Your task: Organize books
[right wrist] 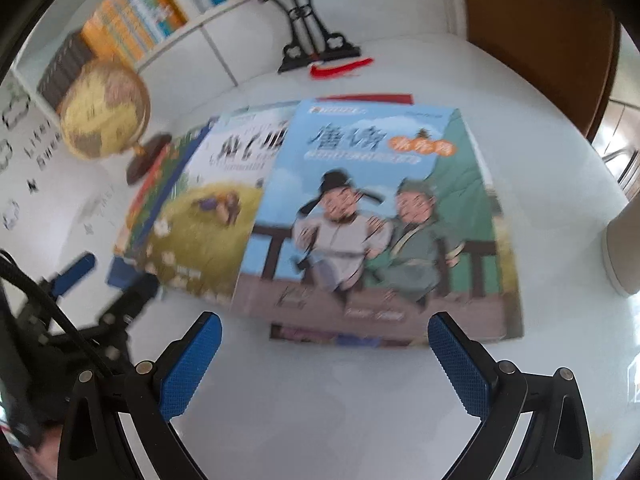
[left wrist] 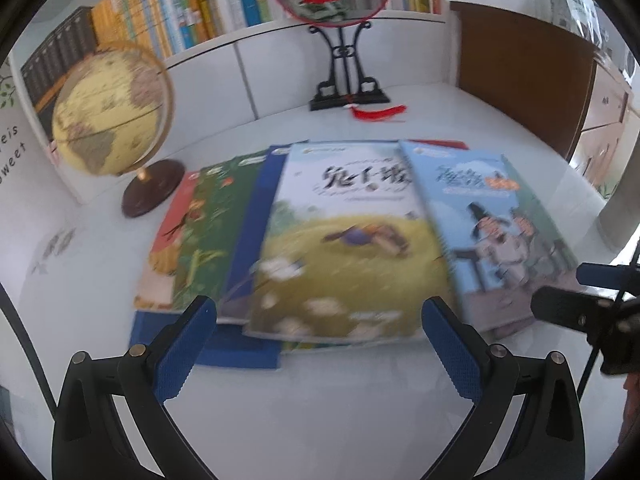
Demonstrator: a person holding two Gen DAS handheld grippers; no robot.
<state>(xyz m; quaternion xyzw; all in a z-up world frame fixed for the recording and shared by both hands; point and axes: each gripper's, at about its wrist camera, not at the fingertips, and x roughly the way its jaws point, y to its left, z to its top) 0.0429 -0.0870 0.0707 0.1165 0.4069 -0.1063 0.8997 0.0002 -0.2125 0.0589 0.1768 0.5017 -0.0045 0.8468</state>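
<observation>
Overlapping books (left wrist: 344,240) lie fanned on a white table (left wrist: 320,420). The left gripper (left wrist: 320,320) and right gripper (right wrist: 324,336) hover before them, jaws apart, empty.

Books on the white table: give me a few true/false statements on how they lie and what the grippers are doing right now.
1. The books lie fanned and overlapping on the table. True.
2. The left gripper is shut on a book. False: its jaws stand wide open, short of the books.
3. The blue two-figures book lies on top at the right end. True.
4. The globe stands to the right of the books. False: it stands to their left.
5. The right gripper is open and holds nothing. True.
</observation>
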